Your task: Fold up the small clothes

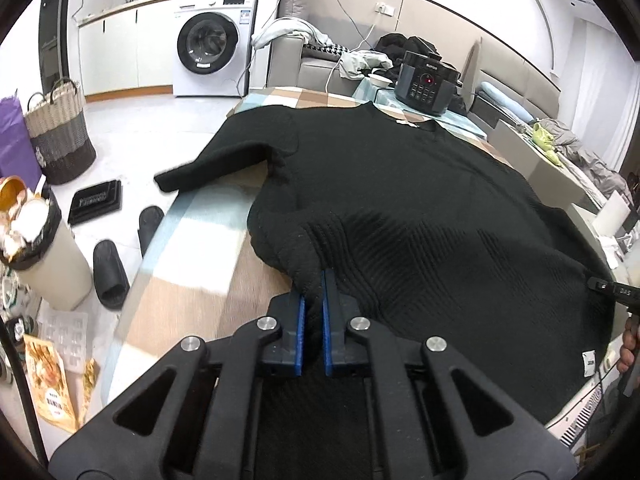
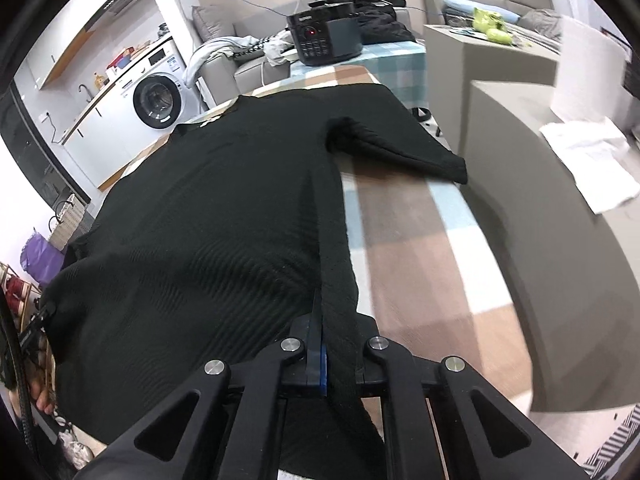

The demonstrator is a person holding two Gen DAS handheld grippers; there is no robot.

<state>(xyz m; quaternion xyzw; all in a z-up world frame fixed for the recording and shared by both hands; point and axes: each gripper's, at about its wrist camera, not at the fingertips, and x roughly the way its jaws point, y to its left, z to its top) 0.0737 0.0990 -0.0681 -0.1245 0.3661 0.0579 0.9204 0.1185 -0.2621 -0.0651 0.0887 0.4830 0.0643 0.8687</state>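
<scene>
A black knitted sweater (image 1: 400,200) lies spread on a table with a checked cloth (image 1: 192,248), neck at the far end. My left gripper (image 1: 314,284) is shut on the near left corner of its hem, the fabric pinched between the blue pads (image 1: 300,320). In the right wrist view the same sweater (image 2: 208,216) fills the left half, and my right gripper (image 2: 322,308) is shut on its near right hem corner, with cloth draped over the right finger. One sleeve (image 1: 208,168) hangs over the table's left edge; the other sleeve (image 2: 404,148) lies on the cloth (image 2: 420,264) at the right.
A black electric cooker (image 1: 426,82) stands at the table's far end, beyond the sweater's neck. On the floor to the left are a bin (image 1: 44,248), slippers (image 1: 110,272) and a woven basket (image 1: 60,136). A grey cabinet (image 2: 540,208) stands close on the right.
</scene>
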